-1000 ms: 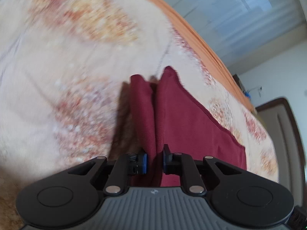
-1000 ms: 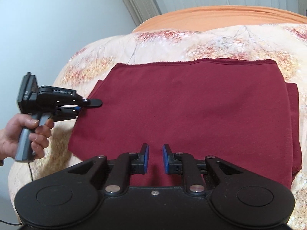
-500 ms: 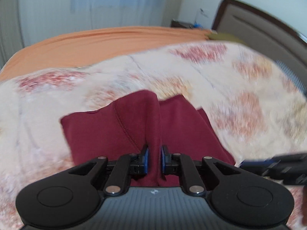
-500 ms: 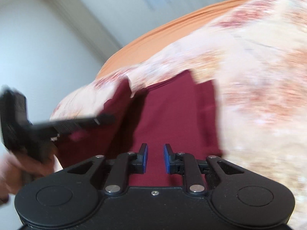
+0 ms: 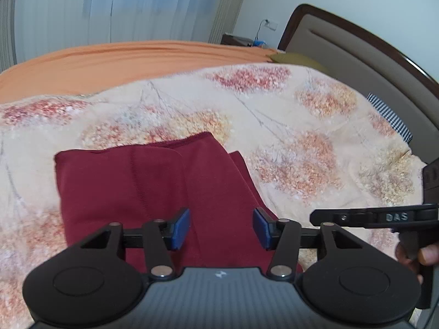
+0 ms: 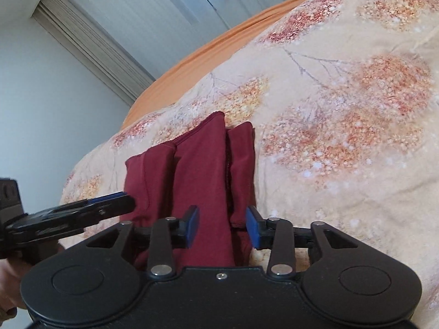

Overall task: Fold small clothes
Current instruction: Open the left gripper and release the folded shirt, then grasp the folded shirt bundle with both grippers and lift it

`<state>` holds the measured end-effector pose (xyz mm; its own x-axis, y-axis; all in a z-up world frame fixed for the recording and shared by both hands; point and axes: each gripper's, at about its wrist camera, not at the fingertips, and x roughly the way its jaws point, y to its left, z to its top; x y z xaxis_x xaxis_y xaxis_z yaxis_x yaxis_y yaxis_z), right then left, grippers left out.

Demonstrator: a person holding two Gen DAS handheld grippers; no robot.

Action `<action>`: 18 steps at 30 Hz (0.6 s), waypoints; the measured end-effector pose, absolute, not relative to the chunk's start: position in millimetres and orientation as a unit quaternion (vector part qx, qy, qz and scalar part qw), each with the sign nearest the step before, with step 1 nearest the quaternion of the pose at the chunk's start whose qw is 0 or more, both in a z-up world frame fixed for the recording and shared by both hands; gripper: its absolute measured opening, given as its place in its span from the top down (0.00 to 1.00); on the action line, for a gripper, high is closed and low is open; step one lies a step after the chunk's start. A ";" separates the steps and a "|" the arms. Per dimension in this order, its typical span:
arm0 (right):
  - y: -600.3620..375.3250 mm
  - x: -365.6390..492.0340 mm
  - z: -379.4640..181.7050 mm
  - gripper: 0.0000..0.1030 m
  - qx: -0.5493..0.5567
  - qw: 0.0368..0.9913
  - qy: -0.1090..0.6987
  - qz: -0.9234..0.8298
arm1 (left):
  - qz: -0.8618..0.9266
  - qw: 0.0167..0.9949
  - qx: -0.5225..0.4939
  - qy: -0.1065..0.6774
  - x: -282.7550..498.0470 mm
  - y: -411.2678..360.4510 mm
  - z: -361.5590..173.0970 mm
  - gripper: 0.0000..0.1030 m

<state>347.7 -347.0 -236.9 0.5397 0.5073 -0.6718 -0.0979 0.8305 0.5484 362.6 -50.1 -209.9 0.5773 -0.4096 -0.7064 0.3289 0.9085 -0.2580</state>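
Folded over since a second ago, the maroon garment (image 5: 164, 186) lies in a narrower stack on the floral bedspread (image 5: 301, 126), while the left gripper (image 5: 221, 229) and right gripper (image 6: 221, 227) are both opening, pads off the cloth.

Bed (image 5: 170, 54), floral cover (image 5: 288, 126) on it, folded maroon garment (image 5: 153, 181) on top

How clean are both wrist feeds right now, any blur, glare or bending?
Left wrist: the maroon garment is sharp, the floral blanket slightly soft, the headboard bowed by fisheye. Right wrist: the horizon tilts, the garment is crisp, the curtain is bright but not blown out; no glare.
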 end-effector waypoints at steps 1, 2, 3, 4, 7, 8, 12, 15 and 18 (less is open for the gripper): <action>-346.8 347.7 -236.6 0.54 0.232 0.846 0.444 0.182 | -0.206 0.889 -0.052 0.407 356.4 -43.1 -204.9 0.39; -346.1 349.1 -237.1 0.52 0.234 0.845 0.443 0.185 | -0.201 0.891 -0.049 0.404 349.5 -35.6 -201.6 0.35; -345.7 350.2 -237.9 0.51 0.236 0.844 0.443 0.188 | -0.196 0.893 -0.042 0.402 342.6 -29.2 -200.1 0.30; -345.5 350.6 -238.8 0.51 0.239 0.843 0.443 0.190 | -0.193 0.894 -0.027 0.404 335.2 -24.3 -200.5 0.29; -344.7 353.1 -244.3 0.50 0.260 0.833 0.449 0.194 | -0.207 0.885 0.053 0.413 311.2 -23.8 -210.1 0.27; -343.8 354.0 -246.2 0.49 0.267 0.829 0.450 0.195 | -0.219 0.881 0.088 0.410 302.7 -29.1 -214.8 0.27; -339.0 357.7 -250.1 0.47 0.300 0.813 0.458 0.199 | -0.255 0.874 0.175 0.375 281.9 -54.1 -233.0 0.25; -336.0 360.9 -247.9 0.46 0.314 0.807 0.458 0.202 | -0.247 0.873 0.238 0.348 282.8 -74.5 -249.0 0.25; -332.6 364.5 -242.7 0.45 0.314 0.806 0.456 0.208 | -0.259 0.866 0.273 0.328 287.2 -82.7 -261.0 0.55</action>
<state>364.5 -332.6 -242.7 0.4972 0.6219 -0.6050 -0.0494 0.7165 0.6959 287.2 -82.7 -261.0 0.6501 -0.2698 -0.7104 0.6287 0.7160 0.3034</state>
